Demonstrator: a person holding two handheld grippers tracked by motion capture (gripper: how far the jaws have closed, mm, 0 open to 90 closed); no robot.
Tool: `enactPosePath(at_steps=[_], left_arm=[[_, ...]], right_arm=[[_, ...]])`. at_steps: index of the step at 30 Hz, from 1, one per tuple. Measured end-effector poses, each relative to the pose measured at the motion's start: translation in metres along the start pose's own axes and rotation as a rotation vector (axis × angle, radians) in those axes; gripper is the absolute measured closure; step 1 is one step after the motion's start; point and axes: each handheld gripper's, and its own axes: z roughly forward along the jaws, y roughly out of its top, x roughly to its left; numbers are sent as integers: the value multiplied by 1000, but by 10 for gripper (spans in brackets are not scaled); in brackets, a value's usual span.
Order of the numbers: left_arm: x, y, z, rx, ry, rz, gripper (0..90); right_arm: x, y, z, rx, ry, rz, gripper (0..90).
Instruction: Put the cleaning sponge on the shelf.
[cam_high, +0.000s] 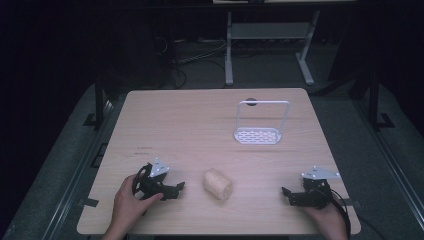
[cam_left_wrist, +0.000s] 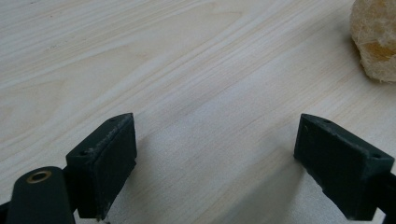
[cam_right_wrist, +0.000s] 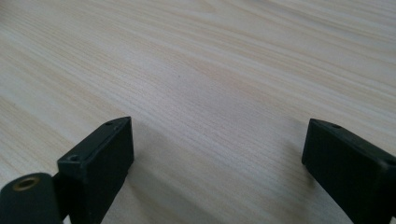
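Both hand-held grippers, left (cam_high: 176, 189) and right (cam_high: 286, 192), stood apart, empty; between them lay a bread roll (cam_high: 217, 184), probably light, soft, crushable: best gripped gently across its middle.

Bare wooden table (cam_high: 165, 120) lies wide open ahead of both grippers, broken only by the bread roll (cam_high: 217, 184) lying midway between them near the front edge and the white wire-handled rack (cam_high: 258, 135) standing farther back right of centre.
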Motion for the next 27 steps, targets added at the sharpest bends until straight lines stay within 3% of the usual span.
enactPosePath(at_steps=[13,27], left_arm=[[0,0,0,0,0,1,125],[0,0,0,0,0,1,125]], right_arm=[[-1,2,0,3,21,-6,89],[4,25,3,-4,52,-20,89]])
